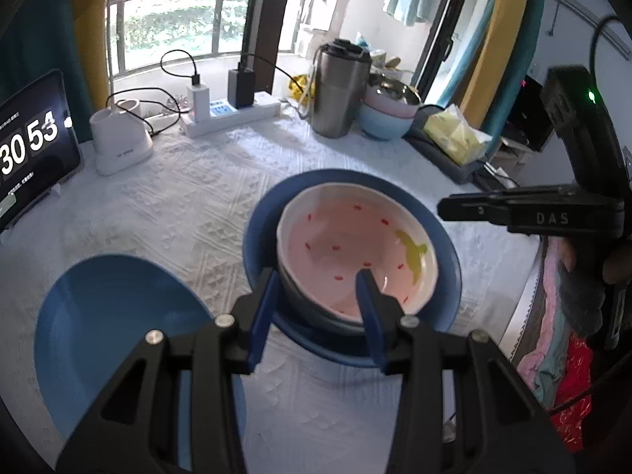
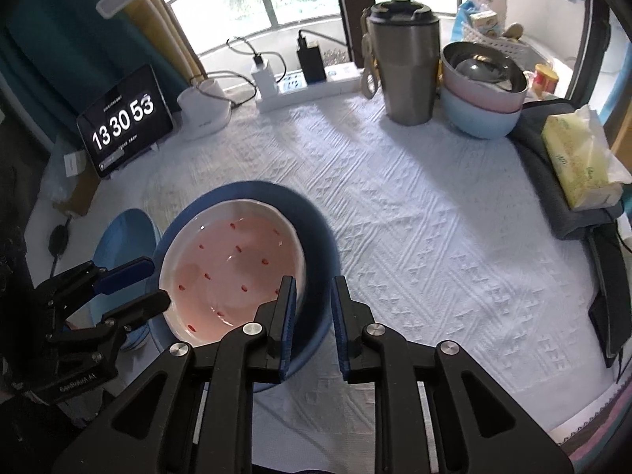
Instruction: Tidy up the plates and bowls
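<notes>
Pink bowl (image 1: 355,252) nested on blue plate (image 1: 448,260), glazed, brittle, slippery; best taken at rim. Left gripper (image 1: 316,280) straddling near rim, contact uncertain; right gripper (image 2: 314,288) slightly parted, empty, beside plate.

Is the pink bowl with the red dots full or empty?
Empty. The pink bowl with the red dots shows only its bare painted inside, red dots and a yellow mark, with nothing lying in it. It sits on the dark blue plate.
</notes>
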Available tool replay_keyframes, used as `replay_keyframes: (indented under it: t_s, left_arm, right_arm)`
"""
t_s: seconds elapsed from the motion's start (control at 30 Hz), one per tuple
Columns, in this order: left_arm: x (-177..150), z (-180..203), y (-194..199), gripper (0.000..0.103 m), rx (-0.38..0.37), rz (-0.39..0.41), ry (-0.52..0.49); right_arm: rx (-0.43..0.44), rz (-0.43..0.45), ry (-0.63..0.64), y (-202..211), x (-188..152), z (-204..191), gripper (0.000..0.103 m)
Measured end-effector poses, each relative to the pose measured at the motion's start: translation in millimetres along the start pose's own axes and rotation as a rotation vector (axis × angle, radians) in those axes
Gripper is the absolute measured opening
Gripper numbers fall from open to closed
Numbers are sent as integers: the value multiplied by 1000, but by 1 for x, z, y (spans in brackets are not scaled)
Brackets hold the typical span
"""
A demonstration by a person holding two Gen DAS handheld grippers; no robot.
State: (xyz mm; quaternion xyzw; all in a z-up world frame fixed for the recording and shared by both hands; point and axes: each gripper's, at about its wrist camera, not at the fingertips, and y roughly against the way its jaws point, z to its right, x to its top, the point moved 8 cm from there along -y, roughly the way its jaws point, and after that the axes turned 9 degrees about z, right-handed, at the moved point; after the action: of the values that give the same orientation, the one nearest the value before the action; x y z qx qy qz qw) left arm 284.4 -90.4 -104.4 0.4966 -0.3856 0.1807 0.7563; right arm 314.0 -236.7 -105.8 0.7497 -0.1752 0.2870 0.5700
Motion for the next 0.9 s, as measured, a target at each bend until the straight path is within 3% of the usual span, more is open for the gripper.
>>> replay_keyframes:
  t_s: [0.3,0.5,0.6,0.77,0.9]
  left_arm:
    - [5,-17,8,43,32,27,56]
    - [3,-36,9,44,70,42,126]
    - [-1,-42,7,44,92,44,148]
    - [-12,-48,2,45,117,24,153]
    - [-16,-48,-2,45,115,18,150]
  right_arm:
    - [1,44,-38,15,-3,20,21]
    - [15,83,-45,21,-3,28,30]
    - [28,122,-50,22,-5,29,41]
    - [57,180,-56,17,-11,25,41]
    - [28,222,-45,12,-16,25,41]
